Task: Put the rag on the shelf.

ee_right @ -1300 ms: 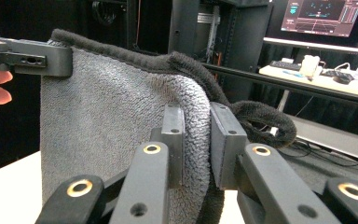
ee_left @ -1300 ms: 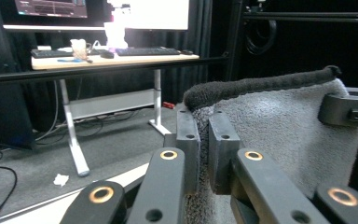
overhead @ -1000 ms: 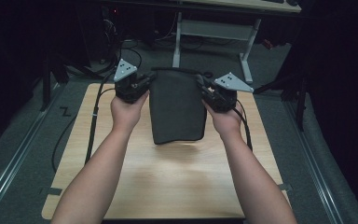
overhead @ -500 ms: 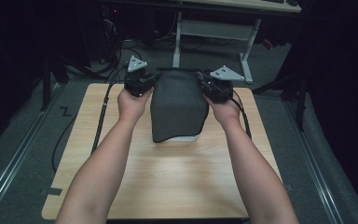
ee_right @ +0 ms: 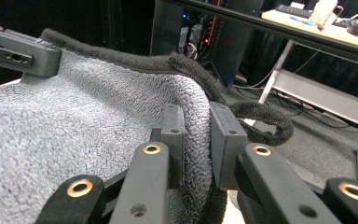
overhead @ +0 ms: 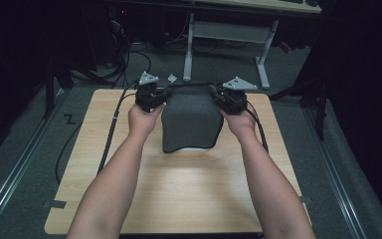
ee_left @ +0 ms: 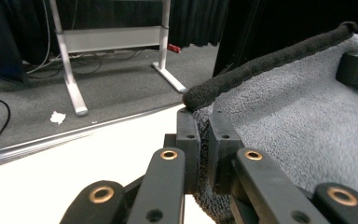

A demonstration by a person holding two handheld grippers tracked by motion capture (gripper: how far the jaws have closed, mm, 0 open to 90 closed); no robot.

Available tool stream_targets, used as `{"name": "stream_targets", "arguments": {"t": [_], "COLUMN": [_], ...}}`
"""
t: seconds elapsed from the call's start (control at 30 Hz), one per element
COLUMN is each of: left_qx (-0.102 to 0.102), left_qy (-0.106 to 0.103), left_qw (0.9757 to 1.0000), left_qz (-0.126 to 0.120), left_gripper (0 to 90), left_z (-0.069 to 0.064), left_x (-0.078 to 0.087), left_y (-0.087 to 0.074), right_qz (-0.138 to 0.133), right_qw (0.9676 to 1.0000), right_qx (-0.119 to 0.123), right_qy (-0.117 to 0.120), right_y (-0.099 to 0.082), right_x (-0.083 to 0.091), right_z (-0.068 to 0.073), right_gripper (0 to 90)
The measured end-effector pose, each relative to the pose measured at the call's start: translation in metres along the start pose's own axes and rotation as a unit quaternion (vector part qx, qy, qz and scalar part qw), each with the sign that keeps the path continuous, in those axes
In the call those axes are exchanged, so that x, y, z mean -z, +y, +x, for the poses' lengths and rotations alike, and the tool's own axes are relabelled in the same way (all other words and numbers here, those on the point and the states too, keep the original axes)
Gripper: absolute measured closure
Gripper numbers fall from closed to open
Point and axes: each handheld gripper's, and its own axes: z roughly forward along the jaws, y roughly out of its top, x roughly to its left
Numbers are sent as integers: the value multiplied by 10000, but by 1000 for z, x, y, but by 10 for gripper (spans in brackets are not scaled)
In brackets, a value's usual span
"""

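From above, you hold the grey towel (overhead: 189, 119) stretched between your left gripper (overhead: 151, 97) and right gripper (overhead: 229, 98), draping onto the table (overhead: 179, 194). Left gripper view: jaws pinching the towel's corner. Right gripper view: jaws clamped on its edge.

A person's two bare forearms reach up from the bottom edge over a light wooden table (overhead: 129, 199). Each hand holds a black gripper at the table's far edge. Between them hangs a dark grey towel (overhead: 189, 122), stretched by its top corners, its lower edge draped onto the table. The left gripper (overhead: 160, 96) pinches the towel's top left corner; the right gripper (overhead: 216, 94) pinches its top right corner. Black cables trail from both grippers along the table's sides. Beyond the table stands a white desk frame (overhead: 229, 35) on grey carpet.
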Motion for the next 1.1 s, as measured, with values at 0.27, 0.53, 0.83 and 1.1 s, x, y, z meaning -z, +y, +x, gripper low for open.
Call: {"name": "stream_targets", "arguments": {"t": [0.27,0.53,0.83,1.1], "left_qx": [84,159,111,291], "left_qy": [-34,-95,-140,-215], "left_qw": [9999,9996,9994,9989], "left_qz": [121,216,303,308], "left_gripper": [852,852,853,854], "left_z": [2,3,-1,2], "left_x": [-3,-5,-6,-5], "left_y": [-11,-22,-24,-34], "right_qz": [93,153,292,313], "right_qw": [9999,9998,9995,9993], "right_qx": [-69,-89,-46,-96], "right_qy": [51,114,105,181], "right_y": [-8,-11,-15,-20], "right_x": [-6,-7,-8,-8], "right_z": [-1,-3,-6,-5], "right_gripper": [780,779,785,784]}}
